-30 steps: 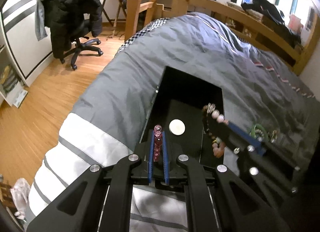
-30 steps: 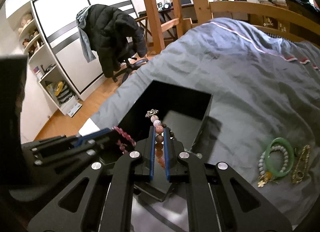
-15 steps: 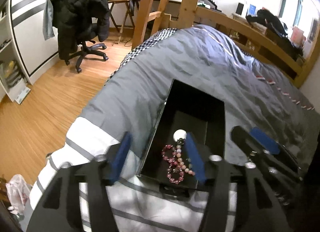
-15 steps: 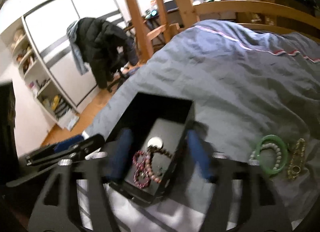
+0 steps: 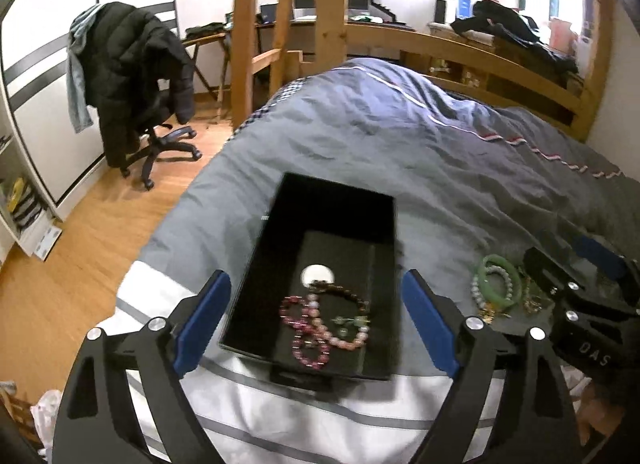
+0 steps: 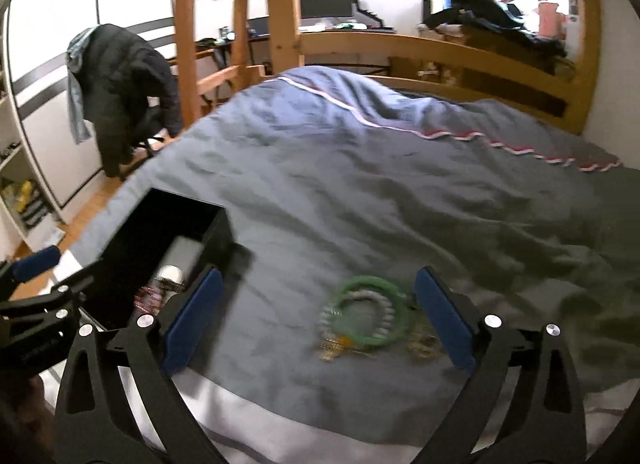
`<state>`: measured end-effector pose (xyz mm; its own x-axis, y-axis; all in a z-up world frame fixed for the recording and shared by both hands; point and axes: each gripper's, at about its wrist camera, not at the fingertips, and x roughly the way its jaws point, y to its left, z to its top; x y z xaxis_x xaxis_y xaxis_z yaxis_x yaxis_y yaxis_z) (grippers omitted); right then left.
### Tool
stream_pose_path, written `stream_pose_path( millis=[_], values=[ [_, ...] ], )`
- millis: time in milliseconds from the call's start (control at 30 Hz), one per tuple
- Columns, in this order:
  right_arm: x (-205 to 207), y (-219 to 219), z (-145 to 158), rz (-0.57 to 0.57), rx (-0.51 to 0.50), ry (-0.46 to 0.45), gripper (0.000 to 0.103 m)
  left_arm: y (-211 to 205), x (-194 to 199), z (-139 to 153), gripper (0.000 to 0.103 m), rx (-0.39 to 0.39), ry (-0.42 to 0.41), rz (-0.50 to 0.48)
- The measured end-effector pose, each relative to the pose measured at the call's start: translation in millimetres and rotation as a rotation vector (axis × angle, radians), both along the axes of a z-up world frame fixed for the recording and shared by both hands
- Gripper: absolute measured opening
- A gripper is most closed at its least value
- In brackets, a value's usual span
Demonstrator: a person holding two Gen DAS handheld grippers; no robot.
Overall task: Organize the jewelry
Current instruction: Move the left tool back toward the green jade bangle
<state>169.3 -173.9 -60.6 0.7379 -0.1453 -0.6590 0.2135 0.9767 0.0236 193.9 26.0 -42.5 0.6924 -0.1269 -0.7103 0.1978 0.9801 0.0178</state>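
Both my grippers, left [image 5: 316,320] and right [image 6: 318,318], just opened, empty; my fingers [image 6: 194,318] hide part of the box [image 6: 216,224]; bangle [image 6: 372,314] blurred.

Left gripper [image 5: 316,322] angled downward, blue pads [image 5: 204,320] spread wide, jaws just opened, nothing pressed between them. Right gripper [image 6: 318,320] likewise tilted down, jaws just opened wide, empty, just beside the left one.

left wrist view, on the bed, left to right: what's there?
Black box with the beaded bracelets in it → green bangle with the pale bead bracelet, on the duvet → gold pieces → right gripper, jaws open.
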Motion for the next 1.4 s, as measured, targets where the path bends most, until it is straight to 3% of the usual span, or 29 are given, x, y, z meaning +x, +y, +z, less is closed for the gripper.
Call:
stream_pose_path(
  millis=[233,400,567,1133,1400],
  values=[
    [-36,-31,1,-0.071,-0.050,0.007,0.099,-34,-15,-9,0.091,-0.094,0.023,-0.050],
    [-54,-56,-5,-0.121,-0.037,0.026,0.099,-69,-26,-22,0.091,-0.053,0.013,-0.124],
    [-71,-78,-12,-0.170,-0.024,0.037,0.099,-88,-31,-33,0.091,-0.078,0.024,-0.175],
    [-76,-109,-44,-0.215,0.030,0.092,0.099,-129,-24,-64,0.091,-0.003,0.041,-0.230],
    [-67,-111,-59,-0.209,0.037,0.114,0.099,-135,-13,-73,0.091,-0.020,0.074,-0.225]
  ],
)
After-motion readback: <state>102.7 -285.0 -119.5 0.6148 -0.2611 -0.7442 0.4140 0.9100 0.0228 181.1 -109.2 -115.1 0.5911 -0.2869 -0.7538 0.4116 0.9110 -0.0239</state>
